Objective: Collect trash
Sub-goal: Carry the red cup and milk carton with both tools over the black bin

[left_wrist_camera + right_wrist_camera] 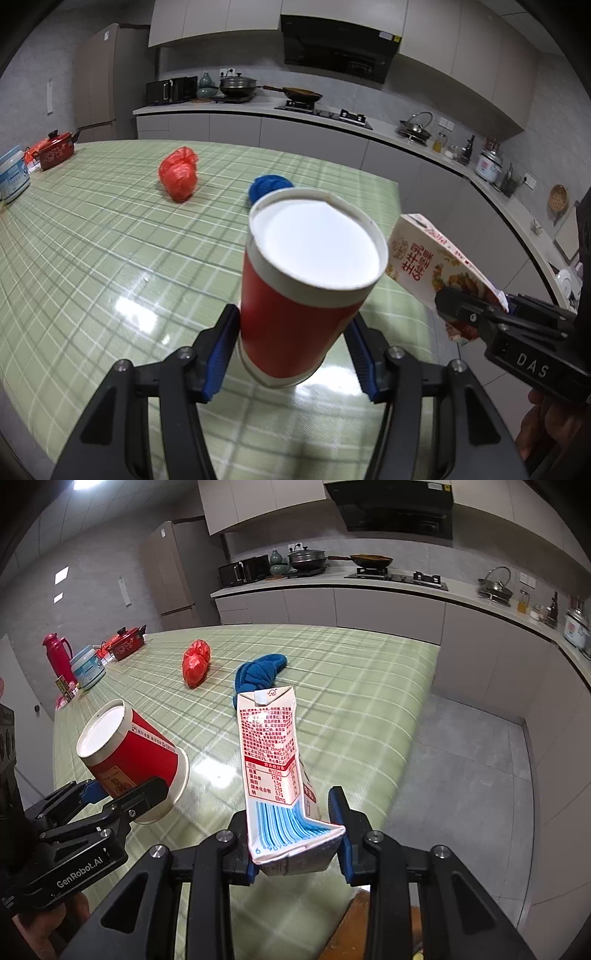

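Observation:
My left gripper (291, 354) is shut on a red paper cup (295, 317) with a white rim, held tilted above the green checked table (92, 258). The same cup (129, 753) and left gripper (122, 794) show at the left of the right wrist view. My right gripper (295, 834) is shut on a crushed white and red milk carton (273, 753), pinched near its bottom fold. That carton (436, 262) and the right gripper (476, 314) appear at the right of the left wrist view. A crumpled red plastic bag (179, 177) (195, 661) and a knotted blue cloth (269, 186) (260, 674) lie further back on the table.
A red pot (55, 149), a white tub (13, 177) and a red flask (59, 657) stand at the table's far left. Kitchen counters (258, 107) with a stove and pans run behind and to the right. Grey floor (480, 775) lies right of the table edge.

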Tool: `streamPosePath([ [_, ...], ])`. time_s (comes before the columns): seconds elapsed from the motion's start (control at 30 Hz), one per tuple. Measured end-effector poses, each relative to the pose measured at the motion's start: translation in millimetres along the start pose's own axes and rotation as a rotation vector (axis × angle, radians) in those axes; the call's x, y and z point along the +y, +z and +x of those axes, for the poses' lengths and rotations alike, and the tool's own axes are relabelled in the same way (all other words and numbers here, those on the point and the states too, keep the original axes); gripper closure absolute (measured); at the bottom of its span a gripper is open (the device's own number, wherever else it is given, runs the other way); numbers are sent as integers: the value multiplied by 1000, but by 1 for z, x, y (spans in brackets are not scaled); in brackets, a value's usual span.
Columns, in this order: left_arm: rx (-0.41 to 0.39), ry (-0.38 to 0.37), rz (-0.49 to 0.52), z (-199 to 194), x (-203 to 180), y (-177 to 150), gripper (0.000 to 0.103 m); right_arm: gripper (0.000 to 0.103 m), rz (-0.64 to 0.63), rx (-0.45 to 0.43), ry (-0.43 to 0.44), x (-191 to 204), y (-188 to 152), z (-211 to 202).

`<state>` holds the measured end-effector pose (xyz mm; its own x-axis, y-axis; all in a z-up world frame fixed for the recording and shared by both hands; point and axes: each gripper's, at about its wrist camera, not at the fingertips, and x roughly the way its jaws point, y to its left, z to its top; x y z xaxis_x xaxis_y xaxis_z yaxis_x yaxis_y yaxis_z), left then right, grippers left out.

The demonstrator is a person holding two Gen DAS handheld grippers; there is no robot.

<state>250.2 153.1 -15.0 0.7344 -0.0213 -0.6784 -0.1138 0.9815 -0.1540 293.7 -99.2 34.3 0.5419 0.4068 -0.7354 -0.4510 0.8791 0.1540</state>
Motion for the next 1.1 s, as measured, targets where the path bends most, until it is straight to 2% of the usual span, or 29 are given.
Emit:
streamPosePath([
  [0.4,-9,-60,60,-31,-62,-37,45,68,34,-23,-70,-34,-51,-67],
  [0.8,1,-177,158,-50,-148,-73,45,68,130,-39,-198,-105,-117,-146],
  [1.1,29,-250,236,-51,-209,-101,45,68,214,-32,-275,-158,-161,-184],
])
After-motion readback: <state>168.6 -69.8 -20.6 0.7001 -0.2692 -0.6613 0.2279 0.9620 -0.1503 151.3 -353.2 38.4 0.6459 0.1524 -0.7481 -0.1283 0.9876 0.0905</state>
